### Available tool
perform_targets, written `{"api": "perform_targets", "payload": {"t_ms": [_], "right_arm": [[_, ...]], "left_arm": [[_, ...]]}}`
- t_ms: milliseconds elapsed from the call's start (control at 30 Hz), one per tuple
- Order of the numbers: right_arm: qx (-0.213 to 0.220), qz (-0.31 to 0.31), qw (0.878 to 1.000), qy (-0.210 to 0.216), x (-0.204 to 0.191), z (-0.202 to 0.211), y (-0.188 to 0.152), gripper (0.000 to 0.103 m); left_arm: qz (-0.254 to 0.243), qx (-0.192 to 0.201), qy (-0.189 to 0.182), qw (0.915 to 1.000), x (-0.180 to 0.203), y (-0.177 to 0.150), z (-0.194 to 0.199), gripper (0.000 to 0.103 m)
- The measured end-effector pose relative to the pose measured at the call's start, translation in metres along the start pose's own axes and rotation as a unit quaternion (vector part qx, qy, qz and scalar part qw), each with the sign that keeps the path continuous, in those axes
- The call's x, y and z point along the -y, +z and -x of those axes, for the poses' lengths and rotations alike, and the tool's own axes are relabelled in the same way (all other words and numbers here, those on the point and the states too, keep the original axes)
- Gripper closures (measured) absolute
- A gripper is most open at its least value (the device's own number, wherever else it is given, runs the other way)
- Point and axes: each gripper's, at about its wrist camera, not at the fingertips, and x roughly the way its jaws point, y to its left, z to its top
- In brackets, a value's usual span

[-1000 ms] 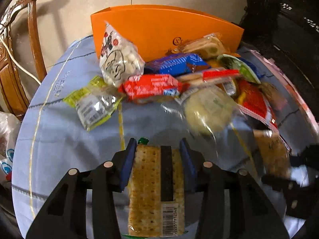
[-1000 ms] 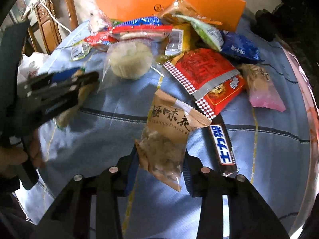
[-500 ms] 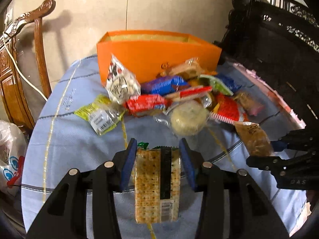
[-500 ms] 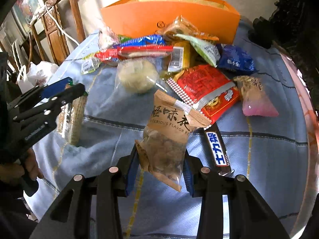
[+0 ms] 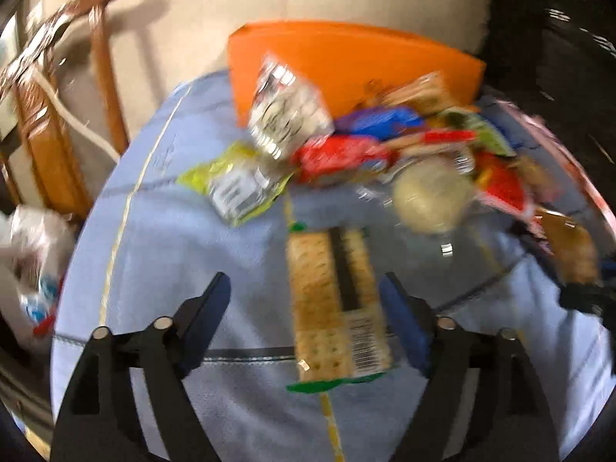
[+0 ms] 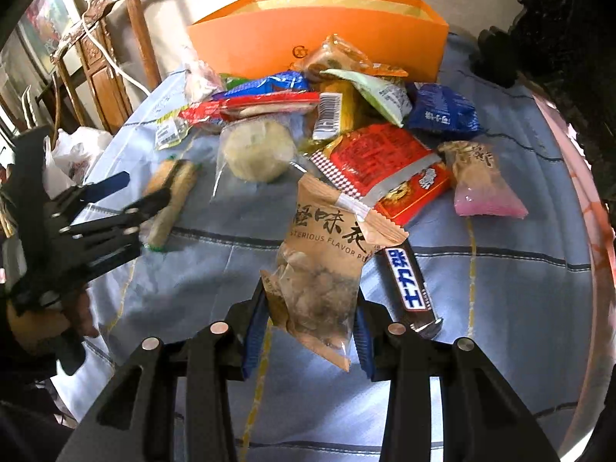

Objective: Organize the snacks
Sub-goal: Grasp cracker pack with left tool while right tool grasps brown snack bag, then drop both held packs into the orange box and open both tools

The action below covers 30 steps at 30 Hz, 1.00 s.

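The left gripper [image 5: 304, 308] has just been opening — its blue-padded jaws stand wide, clear of the cracker packet [image 5: 335, 308] lying between them on the blue tablecloth [image 5: 173, 250]. Beyond sit a heap of snack packets [image 5: 369, 150] and an orange box [image 5: 346, 61] — all blurred.

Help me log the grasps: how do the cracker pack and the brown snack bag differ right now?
The cracker pack sits free between the left gripper, whose jaws have just opened wide; the brown snack bag is pinched by the right gripper. The cracker pack is flat and stiff; the bag is soft and lumpy. Both are sealed snacks.
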Motion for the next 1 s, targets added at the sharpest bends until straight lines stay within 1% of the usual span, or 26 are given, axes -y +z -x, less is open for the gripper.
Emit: {"api": "perform_targets", "payload": {"t_ms": [67, 167, 200, 233, 267, 300, 367, 433, 533, 633, 700, 800, 900, 933, 1000], "right_arm": [[0.0, 0.01, 1.0, 0.0, -0.005, 0.001, -0.001, 0.063], [-0.002, 0.016, 1.0, -0.001, -0.006, 0.002, -0.001, 0.063], [-0.002, 0.015, 1.0, -0.001, -0.005, 0.002, -0.001, 0.063], [-0.003, 0.016, 1.0, -0.002, -0.005, 0.002, -0.001, 0.063], [-0.004, 0.016, 1.0, -0.001, -0.005, 0.002, -0.001, 0.063], [-0.002, 0.016, 1.0, -0.001, -0.004, 0.004, -0.001, 0.063], [0.004, 0.019, 1.0, 0.0, -0.004, 0.007, 0.002, 0.063], [0.014, 0.021, 1.0, 0.001, -0.004, 0.014, 0.006, 0.063], [0.031, 0.018, 0.999, 0.006, 0.0, 0.027, 0.016, 0.063], [0.055, 0.014, 0.998, 0.012, 0.005, 0.046, 0.033, 0.063], [0.07, 0.013, 0.997, 0.015, 0.007, 0.057, 0.046, 0.063], [0.109, 0.015, 0.994, 0.018, 0.013, 0.086, 0.083, 0.063], [0.141, 0.023, 0.99, 0.013, 0.016, 0.111, 0.119, 0.063], [0.155, 0.026, 0.988, 0.012, 0.019, 0.123, 0.136, 0.063], [0.174, 0.032, 0.984, 0.011, 0.023, 0.142, 0.168, 0.063]], "left_arm": [[0.005, -0.013, 0.005, 0.9999, 0.003, -0.004, -0.005, 0.017], [-0.024, -0.024, 0.017, 0.9993, 0.014, -0.008, -0.013, 0.015], [-0.024, -0.02, 0.012, 0.9994, 0.014, -0.007, -0.013, 0.019], [-0.028, -0.018, -0.003, 0.9994, 0.015, -0.006, -0.013, 0.045], [-0.048, -0.009, -0.004, 0.9988, 0.021, -0.005, -0.01, 0.057], [-0.057, -0.01, -0.001, 0.9983, 0.023, -0.004, -0.009, 0.057], [-0.041, -0.011, -0.01, 0.9991, 0.021, -0.002, -0.005, 0.057], [-0.026, 0.002, -0.005, 0.9996, 0.016, 0.001, 0.005, 0.057], [-0.008, 0.028, -0.013, 0.9995, 0.01, 0.014, 0.029, 0.057], [-0.015, 0.064, -0.023, 0.9976, 0.012, 0.04, 0.054, 0.057], [-0.008, 0.085, -0.027, 0.996, 0.014, 0.062, 0.069, 0.057], [-0.002, 0.11, -0.033, 0.9934, 0.02, 0.101, 0.088, 0.057], [-0.022, 0.143, -0.031, 0.9891, 0.025, 0.145, 0.104, 0.057], [-0.027, 0.152, -0.029, 0.9875, 0.026, 0.156, 0.11, 0.057], [-0.032, 0.172, -0.026, 0.9841, 0.03, 0.19, 0.12, 0.057]]}}
